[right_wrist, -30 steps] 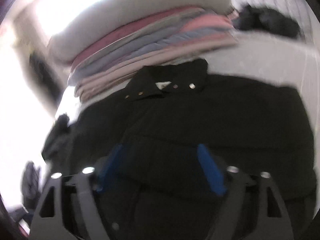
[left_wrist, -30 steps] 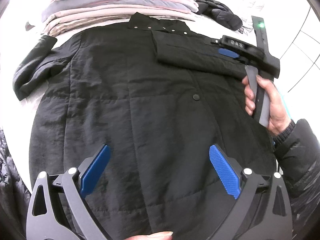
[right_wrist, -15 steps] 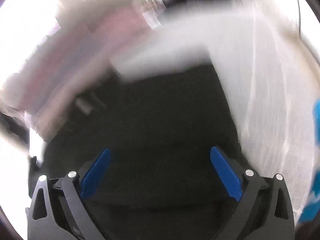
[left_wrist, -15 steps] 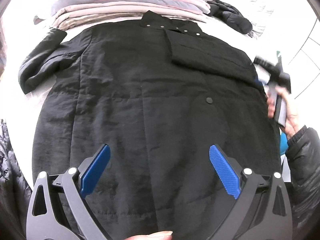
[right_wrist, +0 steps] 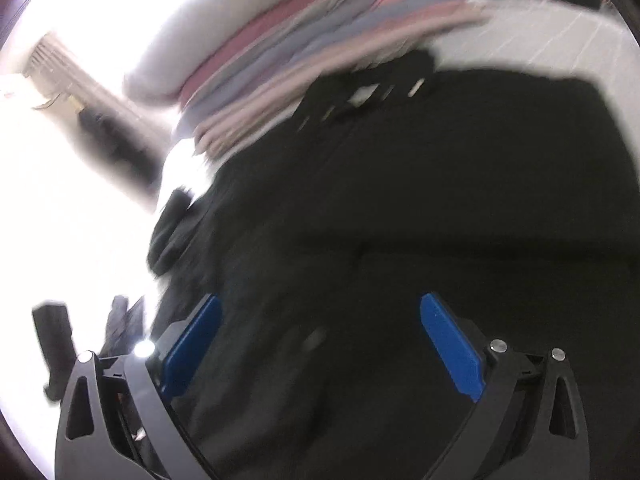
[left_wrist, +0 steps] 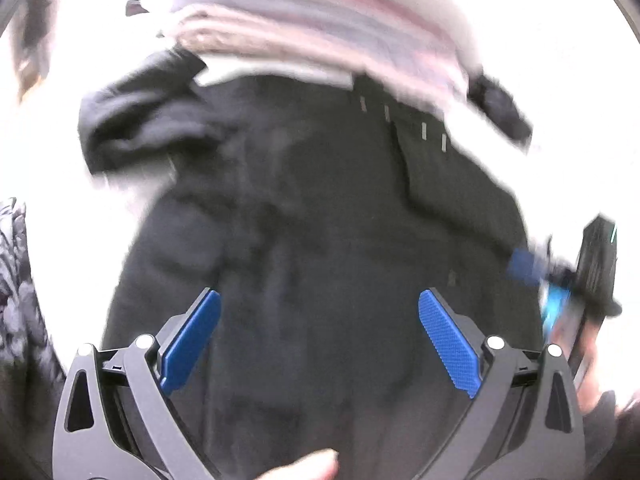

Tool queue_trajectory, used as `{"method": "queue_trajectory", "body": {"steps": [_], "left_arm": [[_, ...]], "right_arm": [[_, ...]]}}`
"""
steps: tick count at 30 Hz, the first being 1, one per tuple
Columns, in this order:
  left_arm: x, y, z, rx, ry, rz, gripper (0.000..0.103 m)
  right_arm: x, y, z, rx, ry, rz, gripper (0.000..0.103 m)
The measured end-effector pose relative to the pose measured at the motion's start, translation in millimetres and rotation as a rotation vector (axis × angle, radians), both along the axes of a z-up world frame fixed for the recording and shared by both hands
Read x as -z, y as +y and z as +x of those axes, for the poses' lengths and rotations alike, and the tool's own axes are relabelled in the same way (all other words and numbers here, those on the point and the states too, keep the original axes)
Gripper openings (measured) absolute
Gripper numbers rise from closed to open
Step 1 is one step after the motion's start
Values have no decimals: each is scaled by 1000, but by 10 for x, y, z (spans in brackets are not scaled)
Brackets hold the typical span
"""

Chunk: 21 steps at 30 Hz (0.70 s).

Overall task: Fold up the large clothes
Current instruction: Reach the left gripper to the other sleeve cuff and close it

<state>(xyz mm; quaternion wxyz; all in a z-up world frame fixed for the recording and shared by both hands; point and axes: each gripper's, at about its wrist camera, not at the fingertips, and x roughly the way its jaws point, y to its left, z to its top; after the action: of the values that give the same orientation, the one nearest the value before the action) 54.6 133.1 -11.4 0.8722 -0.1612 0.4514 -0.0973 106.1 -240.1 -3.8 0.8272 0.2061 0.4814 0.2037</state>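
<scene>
A black padded coat (left_wrist: 320, 220) lies face up on a white bed, its snap collar (left_wrist: 400, 116) towards the far side. One sleeve (left_wrist: 452, 184) is folded across the chest. The other sleeve (left_wrist: 136, 128) sticks out at the far left. My left gripper (left_wrist: 319, 300) hangs open over the coat's lower body, nothing between its blue pads. My right gripper (right_wrist: 320, 304) is open too, above the coat (right_wrist: 440, 200), and shows blurred at the coat's right edge (left_wrist: 560, 276). Both views are motion-blurred.
A stack of folded pink, grey and white clothes (left_wrist: 320, 40) (right_wrist: 320, 48) lies just beyond the collar. A small dark garment (left_wrist: 500, 112) sits at the far right. A dark patterned jacket (left_wrist: 16, 300) hangs at the left edge. A thumb (left_wrist: 312, 464) shows at the bottom.
My right gripper let go of the folded sleeve, opened wide and drew back to the coat's right edge. The left view swung, bringing the loose sleeve nearer to the centre.
</scene>
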Motion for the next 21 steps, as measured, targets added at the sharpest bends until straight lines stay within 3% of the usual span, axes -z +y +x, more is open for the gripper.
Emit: {"method": "queue_trajectory", "body": {"steps": [3,7,9,11,13,16,19,21], "left_arm": [[-52,342,219,-71,-6,-65,95],[-228,798,461,-248,-59,-35,95],[-357,958,661,-351,-100,90,95],[-377,997,869,-385,-98,221,95],[-283,938,1155,-353,-53,375,95],[-90,670,1567,-288,-44,699,95],[2,446,1863,-273,-69,910,95],[43,345,2087,-277,-72,1002,95]], "right_arm": [[96,361,-210,-81,62,64,96],[75,776,-393,-194,70,50,96],[47,914,-454,-224,69,33,96],[64,1008,-470,-243,70,22,96],[57,1001,-492,-248,81,33,96],[97,997,-433,-237,99,52,96],[96,944,-395,-224,117,77,96],[91,940,-395,-228,117,80,96]]}}
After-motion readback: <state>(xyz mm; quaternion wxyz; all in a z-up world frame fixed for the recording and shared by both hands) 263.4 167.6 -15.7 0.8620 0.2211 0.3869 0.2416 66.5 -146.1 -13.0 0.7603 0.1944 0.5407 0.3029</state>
